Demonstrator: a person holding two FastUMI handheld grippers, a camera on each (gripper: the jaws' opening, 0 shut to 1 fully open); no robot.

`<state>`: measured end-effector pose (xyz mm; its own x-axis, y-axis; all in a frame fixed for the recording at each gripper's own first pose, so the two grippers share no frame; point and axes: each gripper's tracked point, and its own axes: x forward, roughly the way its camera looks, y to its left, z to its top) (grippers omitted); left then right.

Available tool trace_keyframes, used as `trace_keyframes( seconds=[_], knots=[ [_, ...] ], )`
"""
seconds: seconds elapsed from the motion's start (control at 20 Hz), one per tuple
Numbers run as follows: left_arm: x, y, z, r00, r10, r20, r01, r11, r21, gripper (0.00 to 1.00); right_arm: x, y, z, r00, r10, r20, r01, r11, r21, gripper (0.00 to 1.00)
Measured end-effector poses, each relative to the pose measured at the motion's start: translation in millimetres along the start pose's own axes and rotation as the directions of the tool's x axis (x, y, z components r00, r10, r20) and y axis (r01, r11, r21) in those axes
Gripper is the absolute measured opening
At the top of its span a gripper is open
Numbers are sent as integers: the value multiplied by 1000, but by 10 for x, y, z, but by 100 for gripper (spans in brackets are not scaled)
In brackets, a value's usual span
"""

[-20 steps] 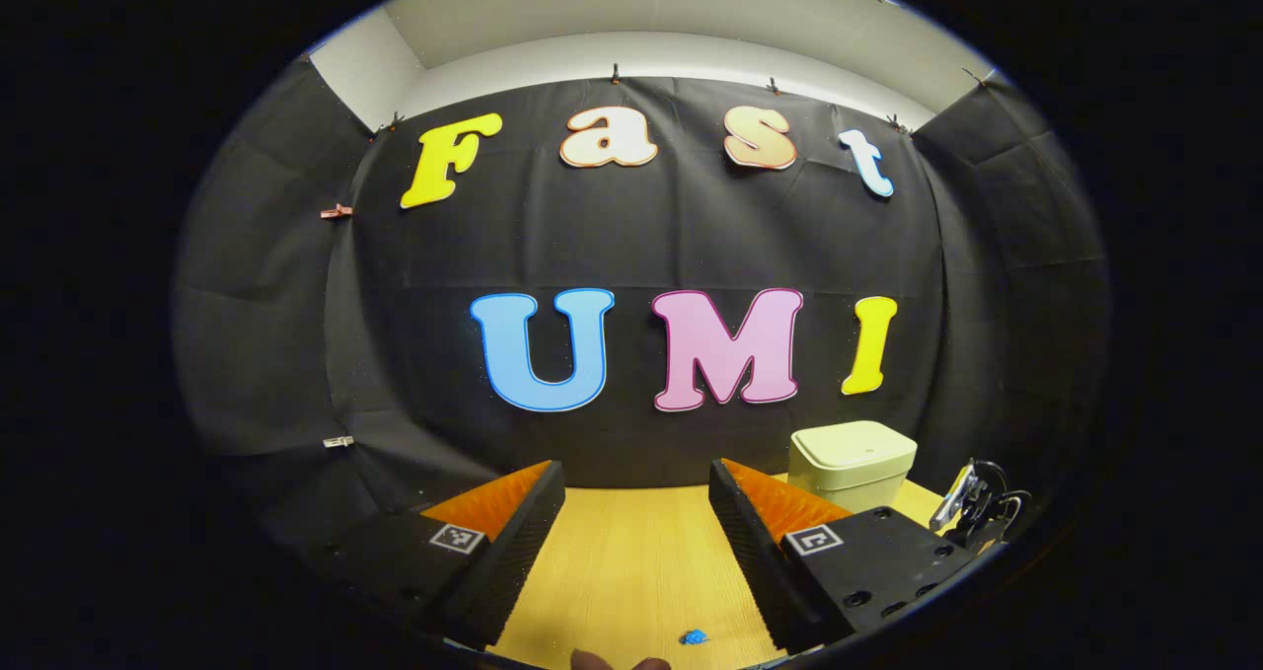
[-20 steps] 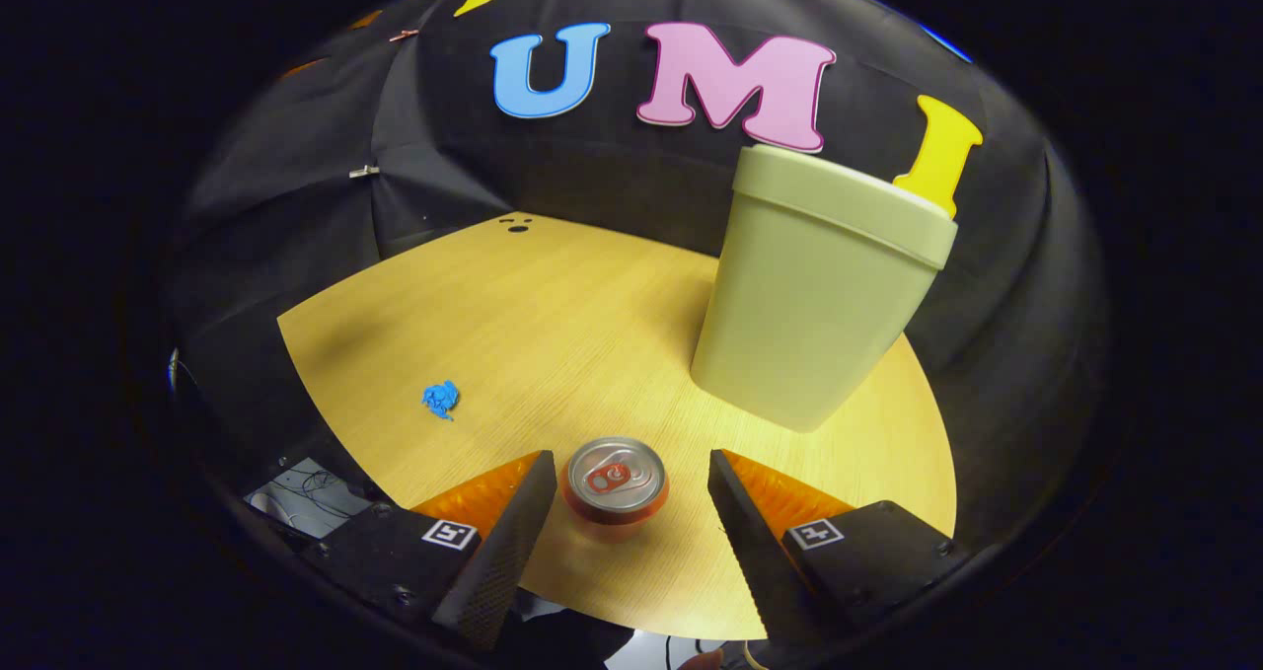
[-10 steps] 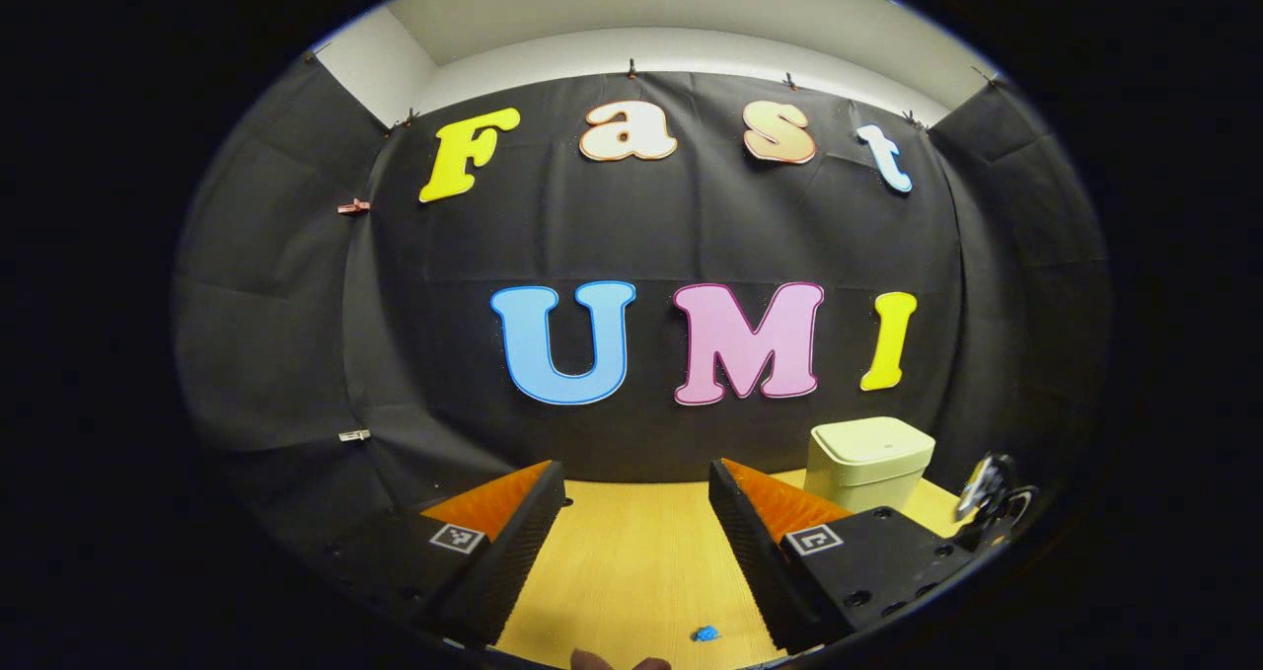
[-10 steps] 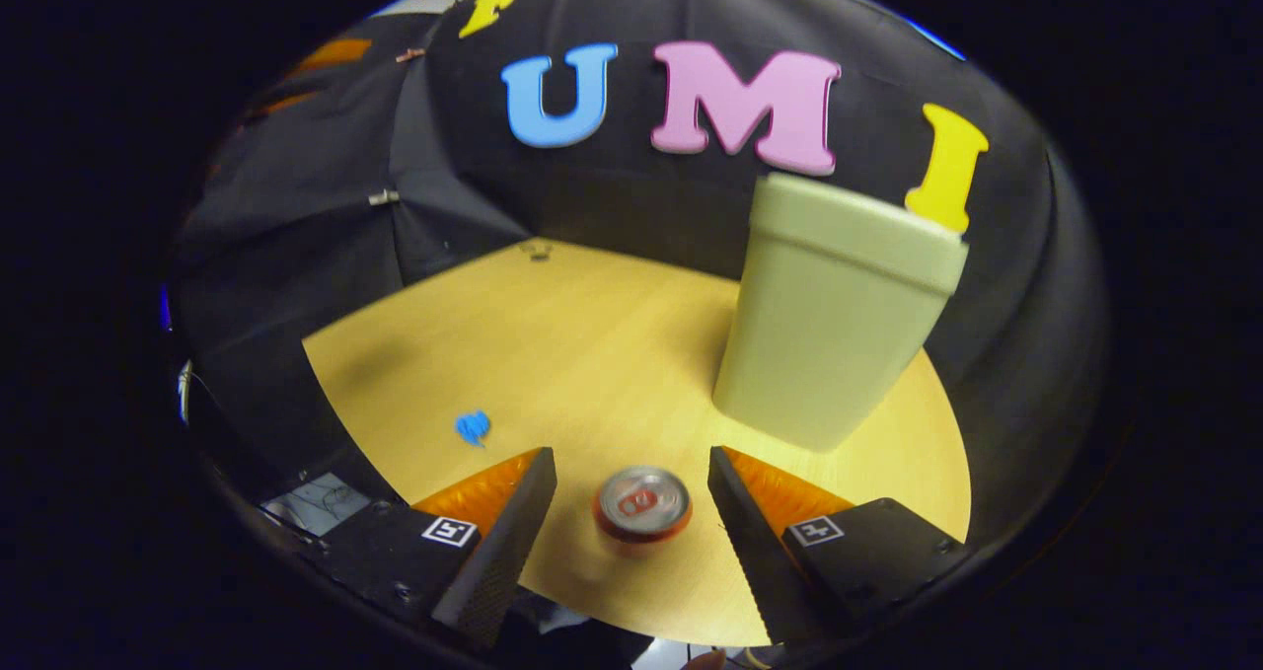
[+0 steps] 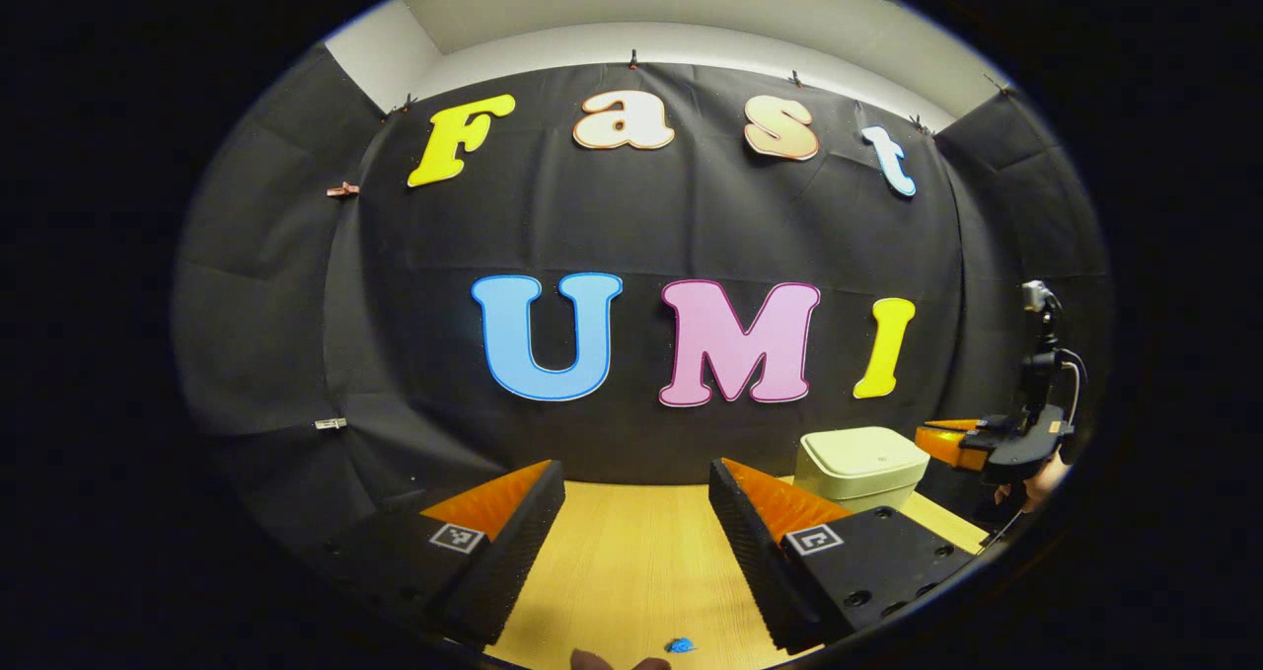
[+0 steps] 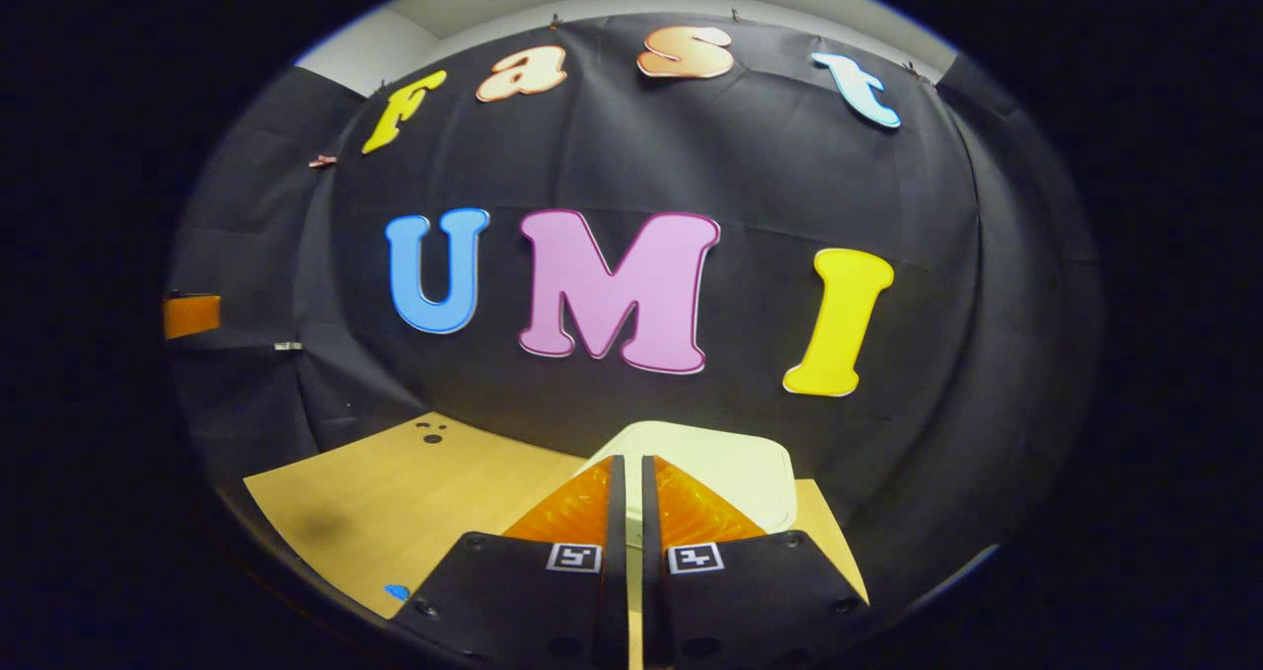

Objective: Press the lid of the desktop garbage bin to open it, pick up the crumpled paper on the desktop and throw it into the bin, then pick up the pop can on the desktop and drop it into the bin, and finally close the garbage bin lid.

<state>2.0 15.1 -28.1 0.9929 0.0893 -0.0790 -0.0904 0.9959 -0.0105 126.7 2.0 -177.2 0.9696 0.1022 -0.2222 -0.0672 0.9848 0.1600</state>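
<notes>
Garbage bin point(image 6: 735, 473), lid down, at the worktop point(image 6: 395, 502) rear. Right gripper point(image 6: 626, 478), jaws nearly closed and empty, poised over the lid; press straight down near the lid's centre. Left gripper point(image 5: 636, 512) jaws wide, holding nothing.

Desktop garbage bin point(image 5: 860, 465): pale cream plastic, squarish with rounded corners, upright at the far right of the wooden desktop, close to the booth wall. Lid point(image 6: 735, 468) flat and closed, seen from above in the right gripper view, partly hidden behind the fingers at the bottom of that view. Crumpled paper point(image 5: 679, 644): small blue wad, lying on the desktop near its front edge, well apart from the bin; also seen at point(image 6: 397, 591).
</notes>
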Motion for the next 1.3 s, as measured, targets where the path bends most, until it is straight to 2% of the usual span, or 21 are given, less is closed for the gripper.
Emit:
trace_keyframes(
  seconds=[0.15,0.3,0.6,0.9,1.05,1.3],
  knots=[
    [110,-50,3,1000,9,0,-9,1000,6,95,296,-197,-184,999,-26,-42,27,999,25,9],
    [219,-95,-8,1000,16,-9,-16,1000,12,95,482,-251,-349,997,-24,-79,24,1000,2,9],
    [383,-136,-35,1000,18,-19,-18,1000,9,95,590,-255,-695,981,-15,-193,10,1000,-22,5],
    [448,-181,-83,1000,8,-27,-8,1000,-5,95,599,-279,-616,983,25,-182,-11,997,78,6],
    [443,-194,-96,1000,1,-24,-1,1000,-2,95,520,-363,-345,996,-14,-87,17,999,33,6],
    [407,-204,-204,999,-8,-42,8,1000,5,95,293,-293,-234,999,-3,-53,3,1000,-5,5]
  ],
)
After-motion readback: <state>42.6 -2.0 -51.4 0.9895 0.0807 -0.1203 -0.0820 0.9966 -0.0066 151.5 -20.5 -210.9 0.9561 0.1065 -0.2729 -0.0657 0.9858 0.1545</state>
